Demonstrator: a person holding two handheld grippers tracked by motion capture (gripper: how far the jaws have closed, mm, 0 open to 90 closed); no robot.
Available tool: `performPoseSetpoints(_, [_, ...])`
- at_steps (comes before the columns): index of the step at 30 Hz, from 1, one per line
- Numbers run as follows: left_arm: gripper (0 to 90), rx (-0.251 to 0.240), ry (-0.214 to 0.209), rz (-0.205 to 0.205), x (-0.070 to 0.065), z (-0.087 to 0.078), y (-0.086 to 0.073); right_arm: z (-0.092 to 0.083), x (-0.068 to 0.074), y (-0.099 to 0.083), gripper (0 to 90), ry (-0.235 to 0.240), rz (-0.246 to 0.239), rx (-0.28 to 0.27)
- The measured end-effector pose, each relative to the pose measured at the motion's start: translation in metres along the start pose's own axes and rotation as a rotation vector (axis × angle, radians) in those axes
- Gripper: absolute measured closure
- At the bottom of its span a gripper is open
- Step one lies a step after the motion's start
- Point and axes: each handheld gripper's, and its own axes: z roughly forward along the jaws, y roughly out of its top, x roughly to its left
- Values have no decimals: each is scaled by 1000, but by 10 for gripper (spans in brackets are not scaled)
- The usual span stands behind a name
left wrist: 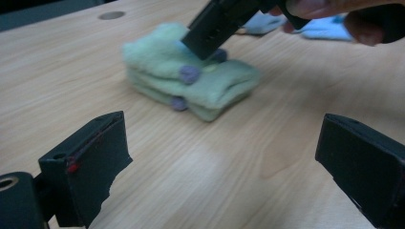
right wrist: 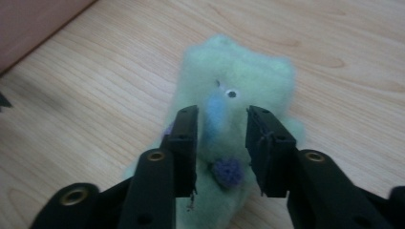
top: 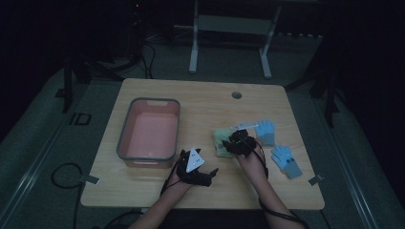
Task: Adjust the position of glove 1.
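Note:
A folded pile of fuzzy green gloves (top: 219, 142) with purple dots lies right of the table's middle. My right gripper (top: 235, 141) is over it. In the right gripper view its jaws stand a little apart astride the top green glove (right wrist: 248, 76), on either side of a light blue patch, so the right gripper (right wrist: 220, 119) is open. My left gripper (top: 210, 174) rests low near the front edge, pointing right toward the pile. In the left gripper view the left gripper (left wrist: 222, 131) is wide open over bare wood, with the green pile (left wrist: 157, 57) beyond it.
A pink tub (top: 125, 129) with a grey rim stands at the table's left. Two blue gloves (top: 265, 131) (top: 286, 160) lie to the right of the pile. A round cable hole (top: 236, 95) is at the back. The room around the table (top: 200, 100) is dark.

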Motion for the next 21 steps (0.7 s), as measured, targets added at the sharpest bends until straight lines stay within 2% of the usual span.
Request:
performPoseSetpoints(1, [46,-18,-41,-32,1,2,1,-4,-3,-1,571,18,-5,-15])
performPoseSetpoints(2, [46,-17,-61,-34,1,3,1,-6,-4,-1,570,36,-7,-23])
performPoseSetpoints(6, [59,16,-58,10,0,6,3,-12,-8,-2,494,52,-25,-25])
performPoseSetpoints(7, [58,24,-53,5,0,6,4,-13,-8,-2,493,51,-34,-26])
performPoseSetpoints(8, [59,40,-62,-18,1,6,6,-15,-9,-3,487,56,-45,-29])
performPoseSetpoints(10, [59,70,-109,-86,6,6,10,-18,-12,-3,497,62,-53,-43])
performPoseSetpoints(11, [59,93,-110,-112,8,6,13,-19,-14,-2,506,71,-47,-47])
performPoseSetpoints(13, [58,98,-93,-122,11,5,17,-21,-19,-1,517,82,-42,-54])
performPoseSetpoints(16, [58,106,-100,-88,15,6,21,-22,-24,0,519,91,-50,-62])
performPoseSetpoints(19, [59,111,-148,-62,16,11,21,-23,-30,0,518,92,-69,-72])
performPoseSetpoints(21, [59,122,-144,-15,15,17,22,-22,-35,1,512,95,-70,-68])
